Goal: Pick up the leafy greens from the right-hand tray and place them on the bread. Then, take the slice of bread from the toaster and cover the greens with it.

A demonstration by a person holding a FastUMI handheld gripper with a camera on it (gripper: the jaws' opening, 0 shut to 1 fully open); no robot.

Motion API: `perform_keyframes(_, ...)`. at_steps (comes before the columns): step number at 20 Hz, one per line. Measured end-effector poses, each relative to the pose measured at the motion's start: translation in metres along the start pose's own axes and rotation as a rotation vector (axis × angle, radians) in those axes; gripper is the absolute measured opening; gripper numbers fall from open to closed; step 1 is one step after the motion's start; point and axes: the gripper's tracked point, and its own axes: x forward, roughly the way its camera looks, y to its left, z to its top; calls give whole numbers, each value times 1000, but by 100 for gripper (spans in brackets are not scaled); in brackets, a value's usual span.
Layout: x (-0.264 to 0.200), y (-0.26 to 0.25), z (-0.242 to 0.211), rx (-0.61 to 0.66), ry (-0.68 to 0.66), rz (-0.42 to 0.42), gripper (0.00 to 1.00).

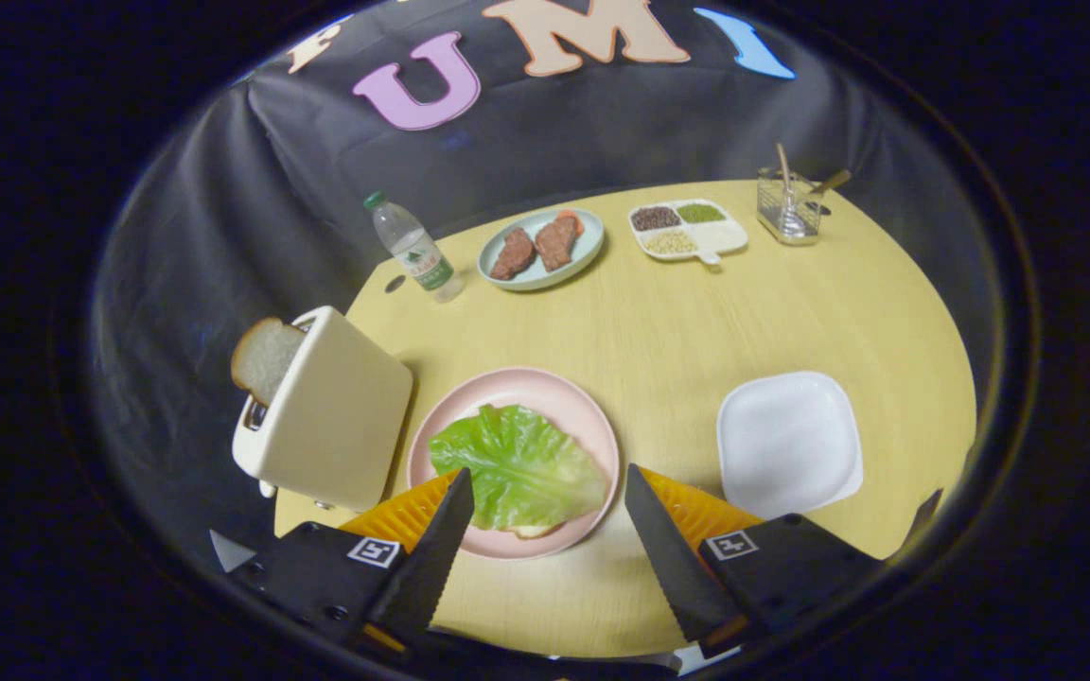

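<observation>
A green lettuce leaf [517,467] lies on a slice of bread [534,531] on the pink plate [583,409], just ahead of my fingers. Only a sliver of that bread peeks out at the leaf's near edge. My gripper [547,482] hangs open above the plate's near side, with nothing between its fingers. To the left of the plate stands a cream toaster [332,409] with a slice of bread [264,357] sticking out of its slot. To the right of the plate sits a white square tray [788,443] with nothing on it.
Farther back on the round wooden table [677,322] are a water bottle [414,252], a pale blue plate with meat pieces [539,248], a white divided dish of beans [687,230] and a glass holder with sticks [789,202]. Black cloth closes off the back.
</observation>
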Motion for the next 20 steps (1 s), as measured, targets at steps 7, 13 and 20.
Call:
perform_keyframes(7, -33, 95, 59, -94, -106, 114, 100)
perform_keyframes(13, -19, 188, 82, -192, -185, 132, 100)
perform_keyframes(20, 5, 282, 93, -272, -265, 142, 99)
